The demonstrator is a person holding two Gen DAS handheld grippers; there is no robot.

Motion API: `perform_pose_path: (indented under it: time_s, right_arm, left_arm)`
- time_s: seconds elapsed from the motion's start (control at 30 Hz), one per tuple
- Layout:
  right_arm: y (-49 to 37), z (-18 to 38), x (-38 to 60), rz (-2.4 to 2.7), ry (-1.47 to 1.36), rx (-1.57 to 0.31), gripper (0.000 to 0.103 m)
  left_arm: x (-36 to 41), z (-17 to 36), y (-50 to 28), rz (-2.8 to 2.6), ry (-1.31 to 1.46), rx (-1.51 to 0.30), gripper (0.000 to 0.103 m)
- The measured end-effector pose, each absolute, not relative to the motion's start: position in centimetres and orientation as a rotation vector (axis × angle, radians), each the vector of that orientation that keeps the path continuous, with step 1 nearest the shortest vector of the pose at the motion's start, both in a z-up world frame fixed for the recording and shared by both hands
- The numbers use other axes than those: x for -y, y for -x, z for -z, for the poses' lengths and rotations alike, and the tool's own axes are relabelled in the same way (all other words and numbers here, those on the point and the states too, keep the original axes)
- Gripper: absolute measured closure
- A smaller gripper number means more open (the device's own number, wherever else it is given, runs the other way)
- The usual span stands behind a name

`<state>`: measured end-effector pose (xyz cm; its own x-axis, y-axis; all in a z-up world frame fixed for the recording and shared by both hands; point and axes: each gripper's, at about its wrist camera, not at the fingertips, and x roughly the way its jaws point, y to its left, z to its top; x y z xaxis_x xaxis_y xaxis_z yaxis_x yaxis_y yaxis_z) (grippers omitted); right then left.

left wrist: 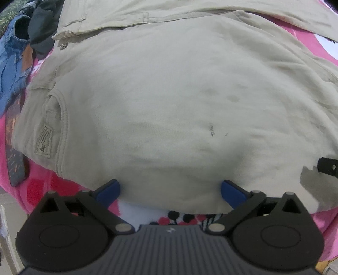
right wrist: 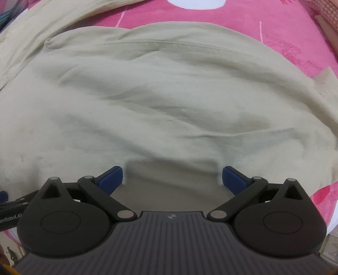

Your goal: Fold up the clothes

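Beige trousers (left wrist: 169, 101) lie spread over a pink blanket (left wrist: 42, 184), with the waistband, a pocket and a small sewn label towards the left of the left wrist view. My left gripper (left wrist: 170, 190) points down over their near edge, jaws wide open, blue pads (left wrist: 108, 191) to either side of the cloth and not pinching it. In the right wrist view the same beige trousers (right wrist: 169, 101) fill the frame, creased. My right gripper (right wrist: 172, 178) hovers over them wide open, and no cloth is pinched between its blue pads (right wrist: 112, 178).
Blue denim (left wrist: 10, 63) and a dark garment (left wrist: 42, 27) are heaped at the upper left. A dark patterned item (left wrist: 14, 148) lies on the blanket at the left. The pink blanket (right wrist: 211, 17) with white patches runs beyond the trousers. Part of the other gripper (left wrist: 327, 167) shows at the right edge.
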<state>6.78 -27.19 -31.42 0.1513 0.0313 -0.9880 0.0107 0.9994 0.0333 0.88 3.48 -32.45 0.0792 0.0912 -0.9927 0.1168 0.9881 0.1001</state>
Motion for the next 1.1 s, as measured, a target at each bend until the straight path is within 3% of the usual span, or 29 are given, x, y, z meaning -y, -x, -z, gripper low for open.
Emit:
perform_pose_path:
  time_s: [1.1]
  right_arm:
    - [-6.1,31.4,29.1,-0.037,-0.063,-1.351,0.001]
  left_arm:
    - [-2.5,32.1,0.2,0.018,-0.173,-1.445,0.000]
